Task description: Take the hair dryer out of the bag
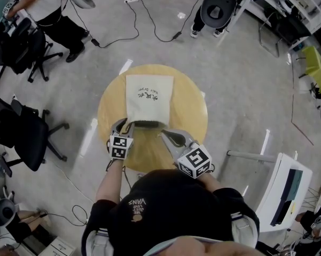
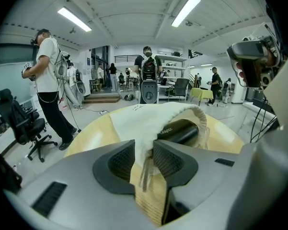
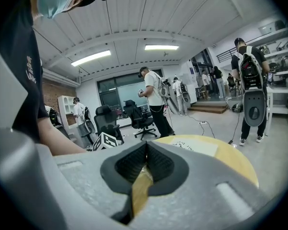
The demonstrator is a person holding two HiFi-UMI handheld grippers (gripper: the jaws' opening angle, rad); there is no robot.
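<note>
Person (image 1: 171,212) is seen nearest in head view; left gripper (image 1: 125,125) and right gripper (image 1: 164,134) are held at bag (image 1: 149,95) mouth on table (image 1: 189,116). Left gripper view: jaws spread, bag rim and cord (image 2: 144,173) between; dryer (image 2: 184,131) lodged inside bag. Right gripper view: jaws pressed together, empty.

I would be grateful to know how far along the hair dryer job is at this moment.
Done: the bag lies on the table with its mouth open, and the black hair dryer shows inside. In hand: the left gripper has its open jaws around the bag's drawstring edge; the right gripper is shut and empty. Left: gripping the hair dryer and drawing it fully out.
</note>
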